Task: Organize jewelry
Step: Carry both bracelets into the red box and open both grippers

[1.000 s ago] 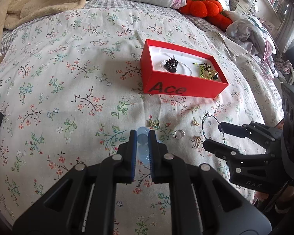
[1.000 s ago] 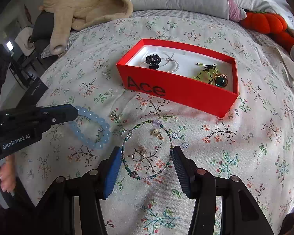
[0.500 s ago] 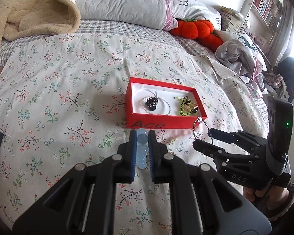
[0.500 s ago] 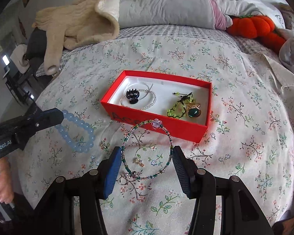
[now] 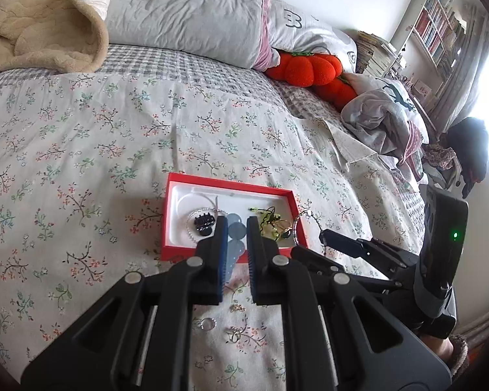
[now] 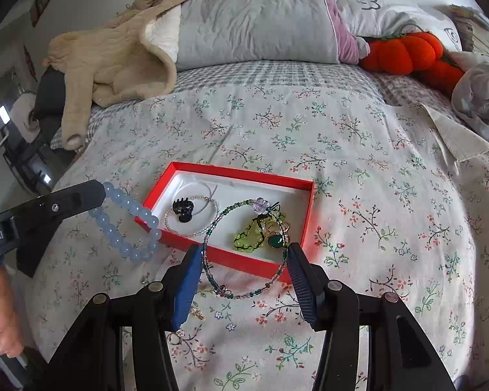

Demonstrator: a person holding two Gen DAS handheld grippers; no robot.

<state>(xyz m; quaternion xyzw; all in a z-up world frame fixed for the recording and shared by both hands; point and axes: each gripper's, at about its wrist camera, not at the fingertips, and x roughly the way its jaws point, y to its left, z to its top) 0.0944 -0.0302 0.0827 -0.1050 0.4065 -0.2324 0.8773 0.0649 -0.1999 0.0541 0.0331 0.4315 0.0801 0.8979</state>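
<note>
A red box [image 5: 176,208] [image 6: 304,224] with a white lining lies on the floral bed. It holds a black hair clip [image 6: 182,208], a pearl bracelet [image 6: 212,202], a yellow-green bead piece [image 6: 247,236] and a green-stone ring [image 6: 275,239]. My left gripper [image 5: 234,228] is shut on a pale blue bead bracelet [image 5: 236,229] [image 6: 127,218], held above the box's near edge. My right gripper [image 6: 243,254] is shut on a thin green beaded bracelet [image 6: 231,208] [image 5: 298,224], which spans its pads [image 6: 189,280] above the box's near right corner.
Small rings and earrings [image 5: 233,337] [image 6: 176,337] lie on the bedspread in front of the box. Pillows [image 6: 260,19], a beige blanket [image 6: 114,55] and orange pumpkin plushes [image 6: 404,52] sit at the head of the bed. Crumpled bedding [image 5: 384,117] lies right.
Both grippers have risen and moved forward toward the red box, each carrying its bracelet. The box now sits just under the fingertips.
</note>
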